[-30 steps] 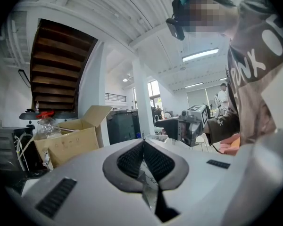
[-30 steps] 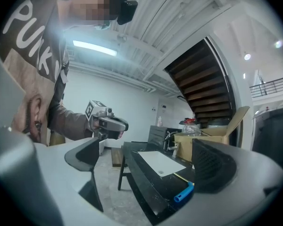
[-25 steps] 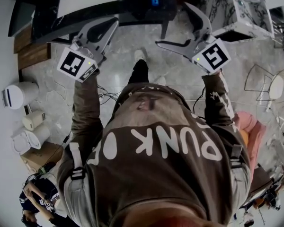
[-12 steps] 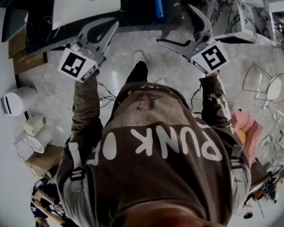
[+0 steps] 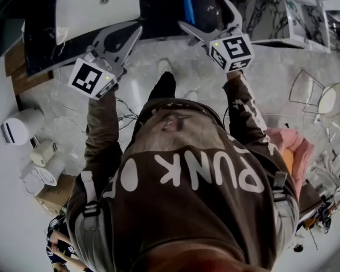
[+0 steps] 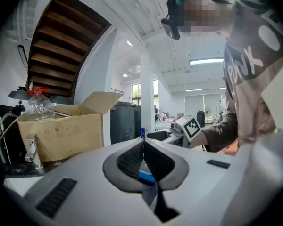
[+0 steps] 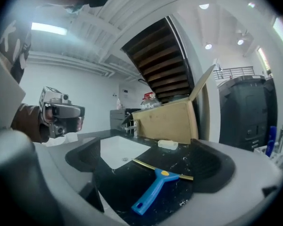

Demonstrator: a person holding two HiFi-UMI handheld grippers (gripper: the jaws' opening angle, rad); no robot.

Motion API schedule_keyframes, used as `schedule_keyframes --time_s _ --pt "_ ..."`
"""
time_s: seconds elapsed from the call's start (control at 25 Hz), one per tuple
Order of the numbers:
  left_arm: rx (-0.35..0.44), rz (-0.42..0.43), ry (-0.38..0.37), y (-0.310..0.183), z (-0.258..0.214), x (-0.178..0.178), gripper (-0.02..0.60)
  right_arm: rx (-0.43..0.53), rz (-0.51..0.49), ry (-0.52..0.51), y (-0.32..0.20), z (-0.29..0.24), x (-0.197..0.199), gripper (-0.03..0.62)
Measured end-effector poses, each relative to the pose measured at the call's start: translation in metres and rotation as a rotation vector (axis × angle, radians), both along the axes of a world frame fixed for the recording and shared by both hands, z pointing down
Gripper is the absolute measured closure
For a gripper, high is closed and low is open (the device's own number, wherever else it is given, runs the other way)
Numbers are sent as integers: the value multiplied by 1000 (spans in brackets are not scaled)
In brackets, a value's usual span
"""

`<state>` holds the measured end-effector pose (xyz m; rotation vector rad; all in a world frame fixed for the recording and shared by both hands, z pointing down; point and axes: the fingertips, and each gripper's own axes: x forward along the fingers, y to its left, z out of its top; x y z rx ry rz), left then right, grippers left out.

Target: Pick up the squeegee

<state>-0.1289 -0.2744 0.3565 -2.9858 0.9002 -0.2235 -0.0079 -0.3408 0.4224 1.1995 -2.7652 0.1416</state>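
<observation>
The squeegee (image 5: 186, 2), with a blue handle and a thin brass-coloured blade, lies on the black counter (image 5: 158, 13) right of the white sink (image 5: 96, 7). My right gripper (image 5: 204, 14) hangs open just in front of it, one jaw either side of the handle end, touching nothing. In the right gripper view the squeegee (image 7: 155, 187) lies between and beyond the open right gripper (image 7: 146, 160). My left gripper (image 5: 138, 28) is shut and empty in front of the sink's near edge. In the left gripper view the left gripper (image 6: 144, 143) has its pads pressed together.
A cardboard box (image 7: 170, 121) with a bottle behind it stands at the back of the counter (image 7: 113, 187). A white soap bar (image 7: 167, 144) lies in front of the box, with a tap (image 7: 128, 126) at the sink (image 7: 118, 152). White marbled furniture (image 5: 283, 16) stands at the right.
My right gripper has moved left and forward to the squeegee's handle. The left gripper has barely moved. More of the counter and sink now show.
</observation>
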Motion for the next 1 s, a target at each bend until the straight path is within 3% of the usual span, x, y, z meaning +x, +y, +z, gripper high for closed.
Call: schedule_keyframes --time_s 0.32,0.56,0.88,1.0 --pt "-29 23 8 -16 9 -4 578 -135 192 81 -44 65 -9 37" --pt "-50 42 16 -24 13 0 578 -224 402 163 -69 105 3 80" --pt "-57 60 21 -35 18 -2 578 -411 476 252 -80 152 -8 126" --pt "-59 60 25 -37 18 -4 578 -489 503 295 -78 170 -2 178"
